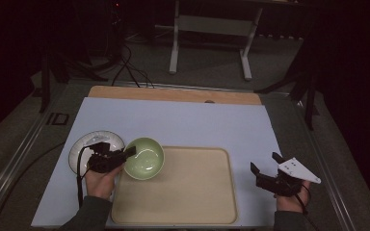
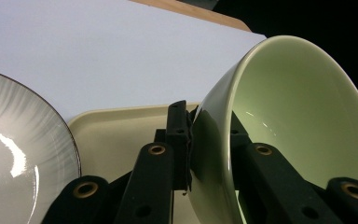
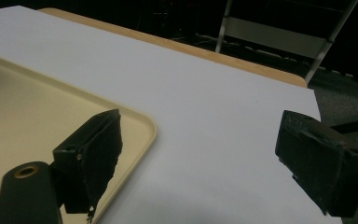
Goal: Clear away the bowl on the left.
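The left gripper [image 1: 130,153] is clamping the rim of a glossy pale-green ceramic bowl [image 1: 145,158], tilting at the beige plastic tray's [image 1: 183,202] ten o'clock corner; the right gripper [image 1: 265,163] is gaping wide; writing probably none

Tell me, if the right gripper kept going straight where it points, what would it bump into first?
Probably nothing soon: the right gripper points over the white sheet, just past the tray's corner, toward the table's far edge.
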Action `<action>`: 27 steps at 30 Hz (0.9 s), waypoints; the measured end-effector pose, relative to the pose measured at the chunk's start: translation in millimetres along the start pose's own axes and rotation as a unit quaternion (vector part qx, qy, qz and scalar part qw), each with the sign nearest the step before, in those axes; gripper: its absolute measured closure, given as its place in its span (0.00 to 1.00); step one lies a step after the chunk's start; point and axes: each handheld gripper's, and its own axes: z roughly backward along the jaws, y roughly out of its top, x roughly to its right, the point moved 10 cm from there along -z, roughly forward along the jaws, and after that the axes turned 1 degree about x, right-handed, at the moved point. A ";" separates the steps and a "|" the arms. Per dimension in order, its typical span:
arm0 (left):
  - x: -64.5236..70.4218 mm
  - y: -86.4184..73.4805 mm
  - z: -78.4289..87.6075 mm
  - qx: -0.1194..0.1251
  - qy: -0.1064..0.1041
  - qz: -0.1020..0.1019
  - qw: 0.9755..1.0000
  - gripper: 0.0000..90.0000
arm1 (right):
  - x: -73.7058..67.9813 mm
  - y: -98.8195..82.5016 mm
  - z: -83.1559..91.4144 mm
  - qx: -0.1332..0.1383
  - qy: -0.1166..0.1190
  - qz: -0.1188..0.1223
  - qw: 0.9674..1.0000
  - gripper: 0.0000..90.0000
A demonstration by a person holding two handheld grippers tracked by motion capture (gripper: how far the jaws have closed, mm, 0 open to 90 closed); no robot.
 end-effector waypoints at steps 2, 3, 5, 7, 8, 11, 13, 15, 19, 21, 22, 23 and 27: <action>0.6 -0.1 -0.2 0.000 0.000 0.000 1.000 0.89 | 0.2 -0.1 0.0 0.000 0.000 0.000 1.000 0.16; 1.0 -0.2 -0.4 0.000 0.000 0.001 1.000 0.89 | 0.2 -0.1 0.0 0.000 0.000 0.000 1.000 0.16; 2.1 -0.6 -0.9 -0.001 -0.002 0.001 1.000 0.89 | 0.2 -0.1 -0.1 0.000 0.000 0.000 1.000 0.16; 3.1 -1.1 -1.8 -0.001 -0.003 -0.001 1.000 0.89 | 0.2 -0.1 0.0 0.000 0.000 0.000 1.000 0.16; 3.8 -1.5 -2.2 -0.002 -0.003 -0.001 1.000 0.89 | 0.2 -0.1 0.0 0.000 0.000 -0.001 1.000 0.16; 5.8 -2.6 -3.7 -0.004 -0.005 -0.003 1.000 0.89 | 0.2 -0.1 0.1 0.000 0.000 -0.001 1.000 0.16; 7.3 -3.6 -4.8 -0.006 -0.006 -0.004 1.000 0.89 | 0.1 0.0 0.3 0.000 0.000 -0.001 1.000 0.16; 8.6 -4.6 -5.9 -0.007 -0.006 -0.006 1.000 0.89 | 0.0 0.0 0.2 0.000 0.000 0.000 1.000 0.16; 11.7 -6.4 -8.4 -0.011 -0.010 -0.007 1.000 0.89 | 0.2 0.0 0.3 0.000 0.000 0.000 1.000 0.16; 12.4 -7.0 -8.9 -0.013 -0.010 -0.008 1.000 0.89 | 0.2 -0.1 0.5 0.000 0.000 -0.001 1.000 0.16; 13.8 -8.0 -10.4 -0.014 -0.011 -0.009 1.000 0.89 | 0.2 -0.1 0.6 0.000 0.000 -0.001 1.000 0.16; 14.2 -8.4 -10.8 -0.015 -0.012 -0.009 1.000 0.89 | 0.3 -0.2 0.6 0.000 0.000 -0.001 1.000 0.16; 16.7 -10.9 -13.7 -0.019 -0.013 -0.011 1.000 0.89 | 0.2 -0.1 0.7 0.000 0.000 -0.001 1.000 0.16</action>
